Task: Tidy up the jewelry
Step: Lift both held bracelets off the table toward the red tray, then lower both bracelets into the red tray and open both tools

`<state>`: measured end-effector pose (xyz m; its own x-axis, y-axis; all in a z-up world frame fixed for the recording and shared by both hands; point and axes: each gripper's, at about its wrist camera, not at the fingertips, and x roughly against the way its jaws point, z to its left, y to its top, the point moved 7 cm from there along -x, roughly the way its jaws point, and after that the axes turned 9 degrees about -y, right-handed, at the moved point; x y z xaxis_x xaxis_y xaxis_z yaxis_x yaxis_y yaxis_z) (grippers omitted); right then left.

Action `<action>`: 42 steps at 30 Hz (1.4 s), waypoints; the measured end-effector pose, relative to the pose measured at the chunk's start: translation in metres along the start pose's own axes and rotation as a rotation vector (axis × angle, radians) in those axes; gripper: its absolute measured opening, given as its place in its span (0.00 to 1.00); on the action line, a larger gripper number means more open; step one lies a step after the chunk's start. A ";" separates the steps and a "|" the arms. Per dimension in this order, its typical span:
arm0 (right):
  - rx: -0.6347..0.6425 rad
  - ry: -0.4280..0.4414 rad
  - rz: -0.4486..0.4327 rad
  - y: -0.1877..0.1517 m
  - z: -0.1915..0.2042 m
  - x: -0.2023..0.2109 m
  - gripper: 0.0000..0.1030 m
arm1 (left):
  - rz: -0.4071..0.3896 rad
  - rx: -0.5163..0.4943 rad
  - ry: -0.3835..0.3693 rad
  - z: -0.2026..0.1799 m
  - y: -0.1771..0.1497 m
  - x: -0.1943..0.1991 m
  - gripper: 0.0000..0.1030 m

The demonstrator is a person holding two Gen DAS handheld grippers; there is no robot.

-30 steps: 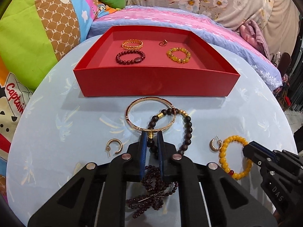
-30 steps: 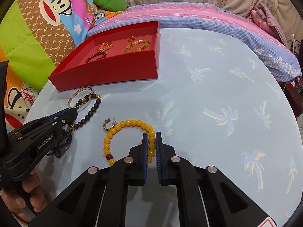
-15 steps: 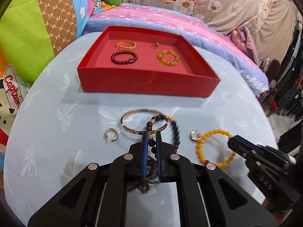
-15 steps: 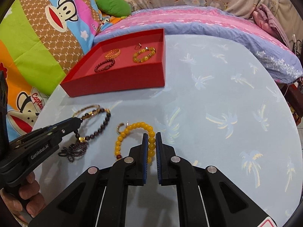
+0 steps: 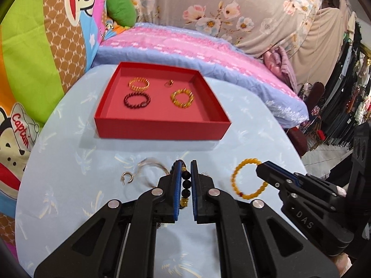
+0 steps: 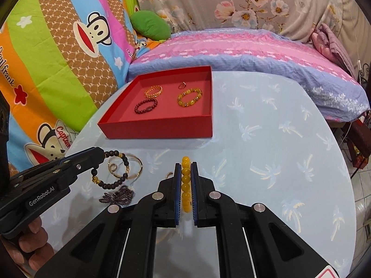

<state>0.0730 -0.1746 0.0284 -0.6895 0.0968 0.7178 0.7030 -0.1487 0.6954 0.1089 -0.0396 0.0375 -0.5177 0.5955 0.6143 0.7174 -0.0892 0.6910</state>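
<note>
Round table (image 6: 266,162) in pale blue palm-print cloth, and at twelve o'clock on it sits the red tray (image 5: 162,128), holding a gold bangle (image 5: 139,84), a dark red bead bracelet (image 5: 137,100), an amber bead bracelet (image 5: 182,98) and a small ring (image 5: 168,83). The left gripper (image 5: 184,165) is clenched on the black bead bracelet (image 6: 111,180), lifted clear of the cloth at eight o'clock. The right gripper (image 6: 185,165) is clamped on the yellow bead bracelet (image 5: 249,178). A thin gold bangle (image 6: 136,169) lies beneath, a hoop earring (image 5: 127,178) beside it.
</note>
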 end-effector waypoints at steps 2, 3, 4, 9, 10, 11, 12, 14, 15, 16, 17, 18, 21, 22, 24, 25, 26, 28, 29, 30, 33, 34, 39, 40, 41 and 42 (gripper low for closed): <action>0.000 0.002 -0.010 0.002 0.000 0.005 0.07 | -0.012 -0.001 -0.007 -0.002 0.004 0.006 0.07; 0.000 0.003 -0.013 0.003 0.000 0.007 0.07 | -0.017 -0.001 -0.010 -0.003 0.005 0.009 0.07; 0.001 0.005 -0.015 0.004 0.000 0.008 0.07 | -0.022 -0.002 -0.012 -0.003 0.008 0.013 0.07; -0.002 0.022 -0.022 0.010 0.001 0.013 0.07 | -0.041 -0.017 0.005 0.000 0.019 0.023 0.07; -0.001 0.022 -0.025 0.011 0.001 0.014 0.07 | -0.044 -0.019 0.010 0.001 0.022 0.024 0.07; 0.002 0.022 -0.027 0.013 0.002 0.014 0.07 | -0.045 -0.020 0.014 0.003 0.024 0.024 0.07; 0.008 0.022 -0.029 0.015 0.003 0.014 0.07 | -0.047 -0.023 0.021 0.004 0.027 0.024 0.07; 0.020 0.023 -0.035 0.021 0.005 0.012 0.07 | -0.052 -0.029 0.031 0.007 0.033 0.023 0.07; 0.026 0.025 -0.036 0.023 0.007 0.011 0.07 | -0.052 -0.030 0.035 0.008 0.036 0.022 0.07; 0.031 0.025 -0.039 0.027 0.009 0.010 0.07 | -0.050 -0.029 0.034 0.010 0.041 0.019 0.07; 0.037 0.025 -0.043 0.033 0.010 0.007 0.07 | -0.047 -0.027 0.032 0.012 0.045 0.016 0.07; 0.040 0.028 -0.045 0.038 0.011 0.005 0.07 | -0.046 -0.026 0.030 0.013 0.050 0.014 0.07; 0.037 0.050 -0.047 0.056 0.014 -0.003 0.07 | -0.046 -0.026 0.022 0.017 0.068 0.006 0.07; 0.035 0.056 -0.048 0.064 0.015 -0.007 0.07 | -0.048 -0.026 0.017 0.018 0.075 0.002 0.07; 0.034 0.062 -0.055 0.080 0.017 -0.015 0.07 | -0.049 -0.023 0.009 0.019 0.088 -0.004 0.07; 0.032 0.066 -0.057 0.088 0.019 -0.018 0.07 | -0.050 -0.021 0.002 0.020 0.093 -0.007 0.07; 0.027 0.074 -0.057 0.095 0.020 -0.023 0.07 | -0.053 -0.016 -0.003 0.021 0.100 -0.012 0.07; 0.017 0.095 -0.049 0.108 0.024 -0.034 0.07 | -0.052 -0.006 -0.021 0.023 0.112 -0.022 0.07; 0.012 0.105 -0.043 0.113 0.026 -0.040 0.07 | -0.052 -0.002 -0.025 0.024 0.115 -0.025 0.07; 0.010 0.115 -0.035 0.117 0.028 -0.046 0.07 | -0.050 0.003 -0.032 0.026 0.118 -0.030 0.07; 0.001 0.145 0.000 0.123 0.037 -0.067 0.07 | -0.028 0.038 -0.062 0.033 0.123 -0.049 0.07; -0.002 0.158 0.016 0.122 0.040 -0.076 0.07 | -0.018 0.055 -0.068 0.037 0.123 -0.056 0.07; -0.010 0.193 0.106 0.111 0.050 -0.118 0.07 | 0.051 0.119 -0.058 0.067 0.108 -0.093 0.07; -0.003 0.183 0.120 0.107 0.051 -0.127 0.07 | 0.063 0.119 -0.039 0.072 0.105 -0.099 0.07; 0.003 0.170 0.126 0.104 0.050 -0.132 0.07 | 0.075 0.113 -0.012 0.080 0.100 -0.104 0.07; 0.012 0.151 0.132 0.102 0.049 -0.138 0.07 | 0.082 0.106 0.012 0.086 0.097 -0.107 0.07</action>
<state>0.2483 -0.1553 0.0017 -0.6090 -0.0716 0.7899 0.7904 -0.1383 0.5968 0.2743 -0.0435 0.0061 -0.4602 0.5802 0.6721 0.8026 -0.0518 0.5943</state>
